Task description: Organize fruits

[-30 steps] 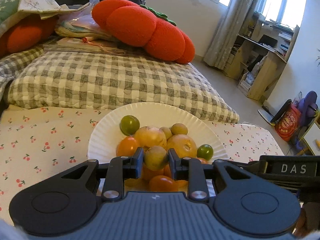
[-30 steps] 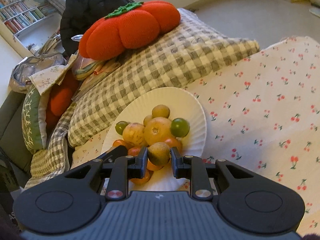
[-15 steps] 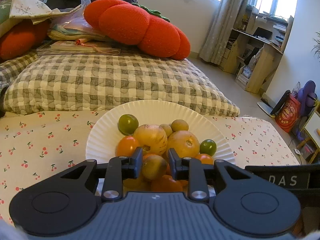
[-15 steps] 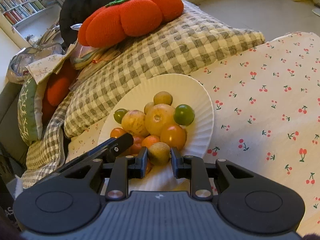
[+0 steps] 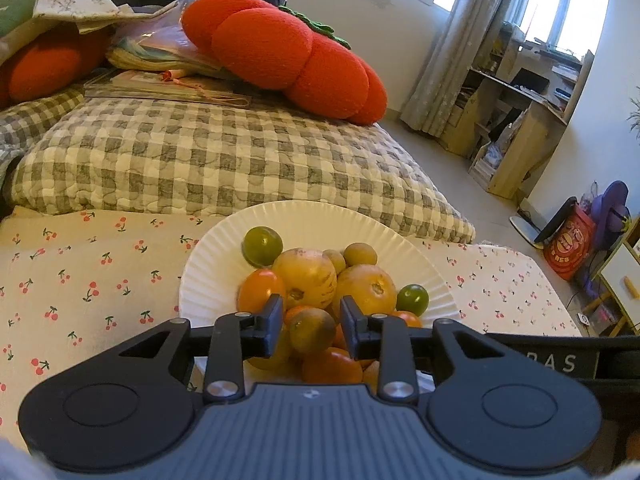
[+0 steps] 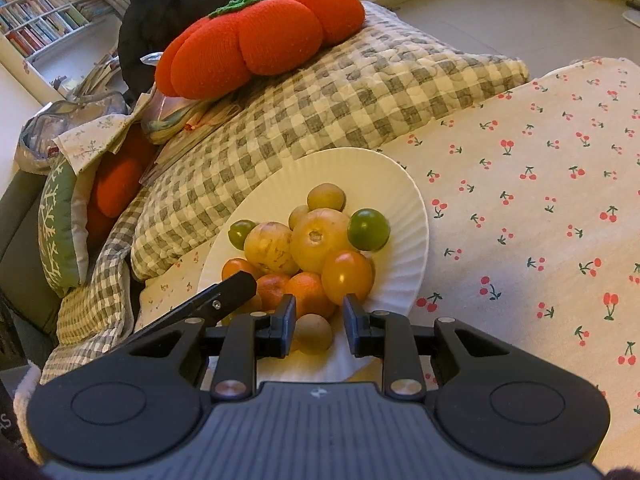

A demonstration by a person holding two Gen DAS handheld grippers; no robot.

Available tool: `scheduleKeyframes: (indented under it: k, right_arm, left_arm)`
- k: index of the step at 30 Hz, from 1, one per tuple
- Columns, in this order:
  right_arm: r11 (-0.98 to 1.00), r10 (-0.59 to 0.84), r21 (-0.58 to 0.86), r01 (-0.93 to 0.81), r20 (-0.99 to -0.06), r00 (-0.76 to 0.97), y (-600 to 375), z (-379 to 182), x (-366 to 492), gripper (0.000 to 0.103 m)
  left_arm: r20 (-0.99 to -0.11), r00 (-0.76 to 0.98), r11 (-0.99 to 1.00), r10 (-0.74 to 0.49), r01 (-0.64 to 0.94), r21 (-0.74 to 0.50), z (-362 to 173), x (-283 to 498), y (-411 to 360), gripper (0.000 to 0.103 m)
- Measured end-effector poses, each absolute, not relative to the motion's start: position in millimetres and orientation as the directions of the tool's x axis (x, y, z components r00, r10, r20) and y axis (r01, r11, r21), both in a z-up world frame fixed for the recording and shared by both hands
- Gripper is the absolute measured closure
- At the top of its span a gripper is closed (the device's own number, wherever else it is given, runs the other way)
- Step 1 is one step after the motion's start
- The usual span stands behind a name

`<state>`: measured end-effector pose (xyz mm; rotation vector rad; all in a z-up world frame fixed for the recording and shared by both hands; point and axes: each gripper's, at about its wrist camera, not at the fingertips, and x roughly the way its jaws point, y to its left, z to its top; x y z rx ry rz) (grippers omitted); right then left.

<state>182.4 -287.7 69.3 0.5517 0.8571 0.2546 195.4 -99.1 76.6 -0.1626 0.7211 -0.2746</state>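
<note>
A white paper plate [image 5: 320,220] [image 6: 400,184] holds a pile of several fruits: yellow, orange and green ones. My left gripper [image 5: 311,326] is open over the plate's near edge, and a small brownish fruit [image 5: 312,330] lies between its fingers, free of both. My right gripper [image 6: 319,326] is open too, and a small tan fruit [image 6: 313,333] rests on the plate between its fingers. The left gripper's finger [image 6: 224,298] shows in the right wrist view beside the pile.
The plate sits on a cherry-print cloth [image 5: 80,280] [image 6: 540,200]. Behind it lies a grey checked quilt [image 5: 220,152] with a big orange tomato cushion [image 5: 280,52] [image 6: 260,32]. The right gripper's body [image 5: 560,360] is at the left view's right.
Both grippers lowered to the plate and opened. Each small fruit has been let go and now rests among the pile on the plate.
</note>
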Motion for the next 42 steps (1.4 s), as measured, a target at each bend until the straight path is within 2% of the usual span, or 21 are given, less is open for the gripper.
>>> scheduleKeyframes:
  k: [6,12,22,27,31,34,37,42]
  right_arm:
    - [0.837,0.419,0.547,0.0,-0.641,0.643,-286.2,73.7,180.8,0.079]
    - [0.868,0.394,0.494,-0.041,-0.637,0.662,-277.0,85.1,175.8,0.079]
    - [0.925,0.315,0.373,-0.074,-0.641,0.7,-261.7,99.6,161.7,0.079]
    - [0.948,0.271,0.306,-0.091,-0.619,0.737,-257.4,112.3,136.9,0.072]
    - [0.968,0.228,0.221,-0.117,-0.586,0.778,-250.0,123.9,114.9,0.07]
    - [0.979,0.192,0.165,-0.119,-0.563,0.804,-245.6,127.7,99.2,0.067]
    - [0.979,0.196,0.154,-0.132,-0.555,0.809,-243.1,127.6,86.6,0.067]
    - [0.982,0.184,0.143,-0.125,-0.54,0.821,-240.8,126.9,63.4,0.061]
  left_arm:
    - [-0.615,0.723,0.946,-0.316,0.187,-0.267,83.2,191.4,-97.0,0.076]
    - [-0.612,0.738,0.955,-0.285,0.169,-0.242,93.1,184.3,-97.3,0.072]
    - [-0.657,0.721,0.974,-0.221,0.126,-0.189,93.4,173.9,-94.5,0.064]
    - [-0.663,0.727,0.984,-0.177,0.11,-0.142,102.1,160.4,-94.8,0.055]
    - [-0.664,0.733,0.989,-0.149,0.099,-0.113,111.6,142.4,-93.8,0.049]
    - [-0.655,0.746,0.993,-0.117,0.086,-0.079,120.0,122.8,-92.3,0.041]
    - [-0.64,0.764,0.997,-0.082,0.071,-0.044,126.6,105.2,-90.5,0.039]
    - [-0.624,0.777,0.997,-0.082,0.065,-0.05,133.3,76.6,-85.2,0.038]
